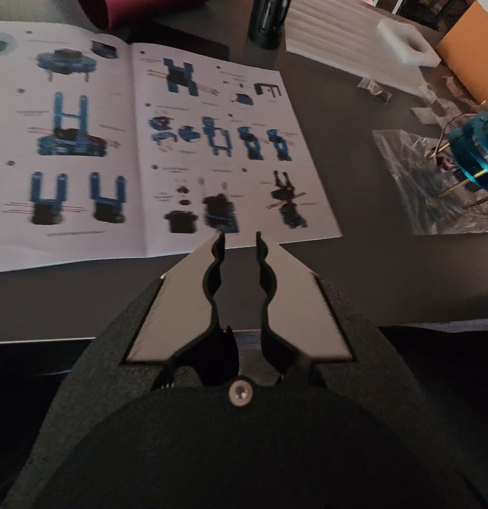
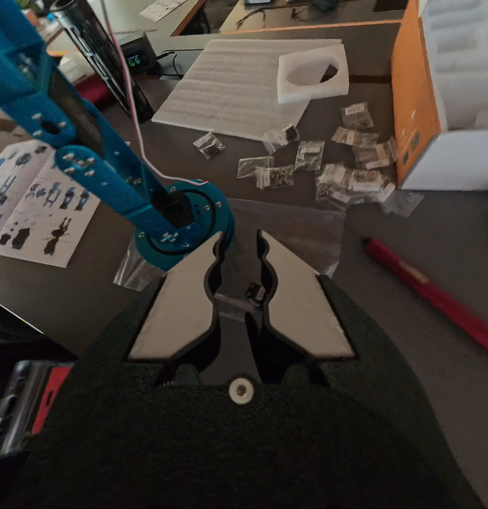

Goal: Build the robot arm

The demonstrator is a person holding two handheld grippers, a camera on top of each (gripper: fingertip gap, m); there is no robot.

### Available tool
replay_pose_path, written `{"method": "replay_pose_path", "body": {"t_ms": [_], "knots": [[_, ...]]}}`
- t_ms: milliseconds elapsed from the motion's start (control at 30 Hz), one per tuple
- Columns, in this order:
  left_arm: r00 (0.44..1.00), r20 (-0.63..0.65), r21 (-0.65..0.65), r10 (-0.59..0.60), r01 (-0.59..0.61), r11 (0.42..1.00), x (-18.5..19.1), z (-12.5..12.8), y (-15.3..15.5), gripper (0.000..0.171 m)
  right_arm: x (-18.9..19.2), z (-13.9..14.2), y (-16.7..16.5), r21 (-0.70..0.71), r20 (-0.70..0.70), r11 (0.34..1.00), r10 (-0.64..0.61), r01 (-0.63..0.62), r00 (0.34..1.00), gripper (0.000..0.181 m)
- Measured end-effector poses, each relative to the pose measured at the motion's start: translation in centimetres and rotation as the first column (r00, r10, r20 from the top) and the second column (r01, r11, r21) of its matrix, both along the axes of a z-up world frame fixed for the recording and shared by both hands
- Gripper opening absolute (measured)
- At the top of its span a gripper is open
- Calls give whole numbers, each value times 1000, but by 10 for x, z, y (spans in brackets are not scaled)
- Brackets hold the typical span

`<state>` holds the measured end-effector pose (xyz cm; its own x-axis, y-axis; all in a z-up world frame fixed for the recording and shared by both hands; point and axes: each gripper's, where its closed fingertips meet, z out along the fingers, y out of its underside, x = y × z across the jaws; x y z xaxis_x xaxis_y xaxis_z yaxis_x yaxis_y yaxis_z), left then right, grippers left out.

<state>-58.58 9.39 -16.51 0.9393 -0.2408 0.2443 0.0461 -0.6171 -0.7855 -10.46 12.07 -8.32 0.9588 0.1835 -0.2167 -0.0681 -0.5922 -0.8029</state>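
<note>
Dark grey desk (image 2: 402,289), cluttered, with further desks and a small lit display behind. Open instruction booklet (image 1: 182,137) spread flat at the left, blue and black part drawings across both pages. White foam sheet (image 2: 231,82) farther back, a foam block (image 2: 314,91) with an oval cut-out lying on its corner. Orange and white carton (image 2: 419,110) at the right edge, a scatter of small clear bags of hardware (image 2: 320,168) just beside it. Red pen-like tool (image 2: 435,297) lying diagonally, well apart from the bags.

Left gripper (image 1: 240,234): jaws narrowly parted, nothing between them, tips just over the near edge of the booklet's right page. Not clear whether touching the paper.

Right gripper (image 2: 240,234): jaws narrowly parted, nothing gripped. Left fingertip overlapping the round base of the blue robot arm (image 2: 105,176), contact impossible to judge. Arm standing on its circular base on a clear plastic bag (image 2: 292,234), leaning up and away to the upper left, a white and red wire trailing from the base. Small black part (image 2: 256,292) lying on the plastic below the gap between the fingers, just beside the right one.
</note>
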Motion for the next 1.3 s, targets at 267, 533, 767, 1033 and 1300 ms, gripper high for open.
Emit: {"method": "replay_pose_path", "body": {"t_ms": [267, 533, 767, 1033, 1300], "knots": [[992, 87, -47, -92, 96, 994, -41, -12, 14, 22, -136, -18, -41, -30, -251, 1000, -11, 3, 968, 24], [982, 100, -6, -162, 164, 986, -32, -22, 29, 22, -279, -59, -26, -60, -230, 953, 277, -297, 933, 25], [972, 125, -10, -201, 204, 979, -20, -20, 28, 21, -325, -77, -23, -107, -155, 899, 408, -426, 900, 25], [960, 117, -17, -254, 257, 966, -17, -22, 31, 20, -315, -80, -19, -125, -155, 917, 360, -379, 920, 25], [956, 76, -32, -283, 286, 958, -22, -23, 36, 20, -312, -83, -19, -141, -121, 926, 334, -349, 935, 25]]}}
